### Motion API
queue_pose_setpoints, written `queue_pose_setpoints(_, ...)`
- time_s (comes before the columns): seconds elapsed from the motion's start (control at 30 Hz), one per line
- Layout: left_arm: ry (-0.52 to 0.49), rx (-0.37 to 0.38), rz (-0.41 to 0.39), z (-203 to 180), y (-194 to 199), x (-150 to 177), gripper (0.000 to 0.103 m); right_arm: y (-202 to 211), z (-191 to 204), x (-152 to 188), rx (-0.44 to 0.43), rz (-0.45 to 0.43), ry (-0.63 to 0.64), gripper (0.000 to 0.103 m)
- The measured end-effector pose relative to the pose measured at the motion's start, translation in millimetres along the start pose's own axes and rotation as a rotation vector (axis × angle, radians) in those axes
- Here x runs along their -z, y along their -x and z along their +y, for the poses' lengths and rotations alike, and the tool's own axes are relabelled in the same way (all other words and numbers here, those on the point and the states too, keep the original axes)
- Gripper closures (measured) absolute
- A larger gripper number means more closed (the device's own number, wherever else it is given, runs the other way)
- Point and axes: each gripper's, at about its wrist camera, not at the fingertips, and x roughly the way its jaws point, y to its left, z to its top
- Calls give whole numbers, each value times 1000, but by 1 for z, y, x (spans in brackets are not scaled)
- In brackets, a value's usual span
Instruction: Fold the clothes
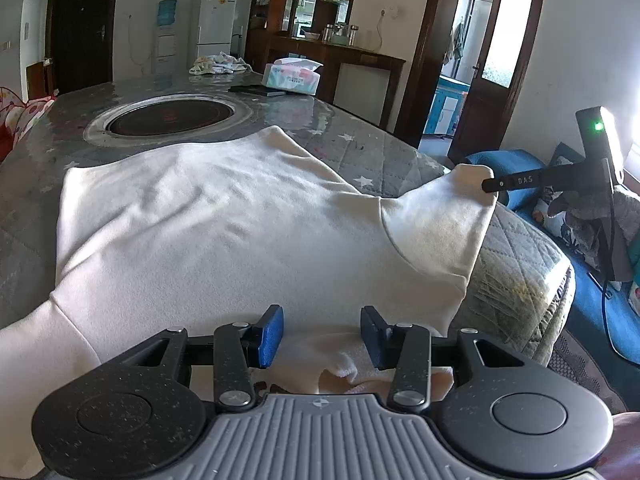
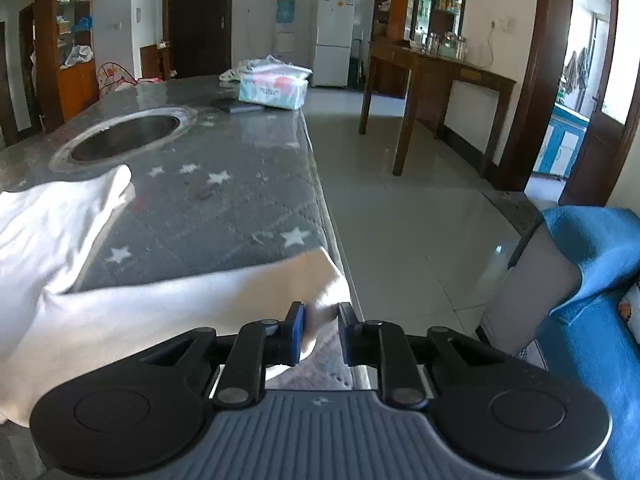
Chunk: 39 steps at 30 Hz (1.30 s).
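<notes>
Nearest to me, my left gripper (image 1: 322,336) is hovering at the near hem of the white top (image 1: 224,216), its jaws standing spread with a bunched bit of the hem lying between the blue pads, which are not pressing on it. My right gripper (image 2: 320,332) is sitting at the sleeve (image 2: 224,292), at the right edge of the surface (image 2: 224,208). Its jaws are standing a little apart around the cuff; the cloth there is blurred, so I cannot tell whether the pads are really pinching it. From the left camera the sleeve end is rising off the surface to meet the tip of that gripper, which suggests it is at least being carried.

I judge the folding to be barely begun. The top is still lying spread flat, body open and both sleeves out to the sides, with no fold laid across it yet. Bringing the sleeves in and doubling the body all seem left to do.

Beyond the top's far edge, the round burner (image 1: 172,116) is sitting sunk into the surface. Farther past the top, near the surface's far end, a tissue box (image 1: 292,76) and a small heap of cloth (image 1: 220,64) are resting, well apart from the top.
</notes>
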Motion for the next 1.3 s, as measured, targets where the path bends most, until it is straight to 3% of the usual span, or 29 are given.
queue_pose_setpoints(0.1, 18, 4, 8, 2, 2, -4, 56, 8, 11, -8, -28, -27, 22, 72)
queue_pose_setpoints(0.37, 75, -62, -56, 28, 17, -18, 54, 18, 65, -24, -210, -54, 141, 56)
queue_pose_setpoints(0.77, 234, -161, -50, 92, 19, -6, 54, 0, 161, -31, -448, -29, 307, 55)
queue_pose_setpoints(1.03, 284, -133, -87, 109, 34, -18, 55, -17, 181, -21, -482, 36, 355, 55)
queue_pose_setpoints(1.2, 319, -123, -94, 128, 15, -36, 56, -22, 181, -19, -484, 51, 361, 54)
queue_pose_setpoints(1.27, 348, -140, -60, 138, 4, -36, 59, -22, 181, -18, -486, 53, 368, 54)
queue_pose_setpoints(1.3, 353, -158, -49, 141, 2, -34, 66, -22, 181, -18, -487, 54, 371, 54)
